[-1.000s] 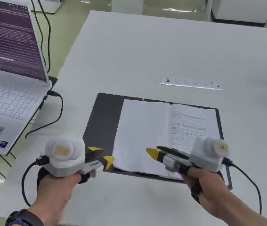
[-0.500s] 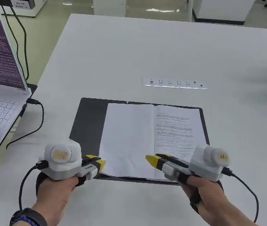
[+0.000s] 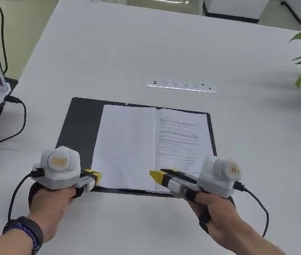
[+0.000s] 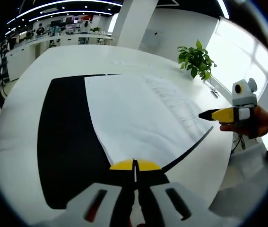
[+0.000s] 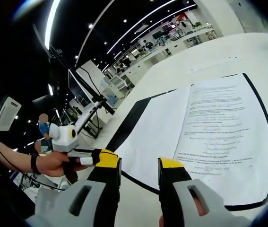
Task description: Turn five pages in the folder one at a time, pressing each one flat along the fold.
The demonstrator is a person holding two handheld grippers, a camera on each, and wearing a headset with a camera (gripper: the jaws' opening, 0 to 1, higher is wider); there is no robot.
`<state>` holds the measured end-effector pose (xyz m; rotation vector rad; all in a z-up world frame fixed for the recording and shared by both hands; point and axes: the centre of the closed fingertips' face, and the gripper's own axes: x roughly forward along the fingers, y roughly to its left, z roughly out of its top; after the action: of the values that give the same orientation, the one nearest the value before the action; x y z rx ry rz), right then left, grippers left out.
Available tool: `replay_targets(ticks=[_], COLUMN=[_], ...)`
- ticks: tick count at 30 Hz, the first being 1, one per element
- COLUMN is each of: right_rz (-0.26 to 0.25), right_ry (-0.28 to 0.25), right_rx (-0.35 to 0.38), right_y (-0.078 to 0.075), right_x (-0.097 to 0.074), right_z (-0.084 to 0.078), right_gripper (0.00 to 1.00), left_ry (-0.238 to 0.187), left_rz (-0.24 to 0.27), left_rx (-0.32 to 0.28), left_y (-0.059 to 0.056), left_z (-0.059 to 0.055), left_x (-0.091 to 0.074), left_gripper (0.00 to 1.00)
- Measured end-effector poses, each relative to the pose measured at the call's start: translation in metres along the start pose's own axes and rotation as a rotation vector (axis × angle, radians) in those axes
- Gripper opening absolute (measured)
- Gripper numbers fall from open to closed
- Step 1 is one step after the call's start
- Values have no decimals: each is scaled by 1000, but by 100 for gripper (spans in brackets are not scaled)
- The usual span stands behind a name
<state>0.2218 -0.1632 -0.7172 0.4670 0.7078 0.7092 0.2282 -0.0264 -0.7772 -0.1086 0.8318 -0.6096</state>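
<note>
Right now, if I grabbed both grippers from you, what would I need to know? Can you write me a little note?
Left gripper: shut, empty, at the near left edge of the black folder.
Right gripper: open, empty, by the near edge of the printed page, close to the fold.
The folder lies open on the white table, with a blank page on its left side and the printed page on its right.
Done: I cannot tell how many pages are already turned.
Left: no page is held. Probably turn the printed page next, then press along the fold.
</note>
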Motion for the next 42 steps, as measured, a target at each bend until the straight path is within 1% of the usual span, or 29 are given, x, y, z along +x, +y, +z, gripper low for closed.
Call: replay_targets(ticks=[4,5,6,9,13,19,26,28,29,31,32,33,37,39,40,41,42], right_rz=[2,2,2,7,10,12,26,39,51,47,42,44,47,53,54,52,53], right_ry=[-13,-19,-19,-3,15,5,9,9,12,10,-4,-7,-5,-14,-15,-20,-25], right_rx=[1,7,11,7,-1,7,1,-10,-36,-38,-29,-27,-35,-30,-31,-31,-29], right_y=[3,2,2,3,-2,-10,-16,-16,-17,-24,-29,-30,-42,-46,-48,-44,-44], right_x=[1,2,3,5,7,9,20,23,26,30,33,34,46,50,52,51,52], right_z=[2,2,1,-4,-6,1,6,9,11,15,19,21,28,32,33,30,31], right_gripper=[29,29,29,29,28,27,26,25,25,25,25,24,22,20,19,19,18], left_ry=[43,50,46,39,41,42,43,42,39,37,35,35,36,35,34,33,32], left_rz=[-2,-4,4,-8,-3,12,14,13,13,12,13,13,10,7,6,4,2], left_rx=[9,7,6,-18,11,2,-4,-8,-12,-12,-10,-10,-12,-14,-15,-16,-16], left_y=[1,1,2,-1,-6,-10,-7,-5,-5,-5,-6,-6,-6,-6,-6,-6,-6], left_z=[-12,-15,-16,-14,-13,-12,-13,-13,-13,-13,-13,-13,-12,-12,-12,-11,-11], left_x=[5,6,5,2,0,-4,-1,0,0,0,-1,-1,-1,-1,-1,-1,-1], left_gripper=[0,0,0,0,0,0,0,0,0,0,0,0,0,0,0,0,0])
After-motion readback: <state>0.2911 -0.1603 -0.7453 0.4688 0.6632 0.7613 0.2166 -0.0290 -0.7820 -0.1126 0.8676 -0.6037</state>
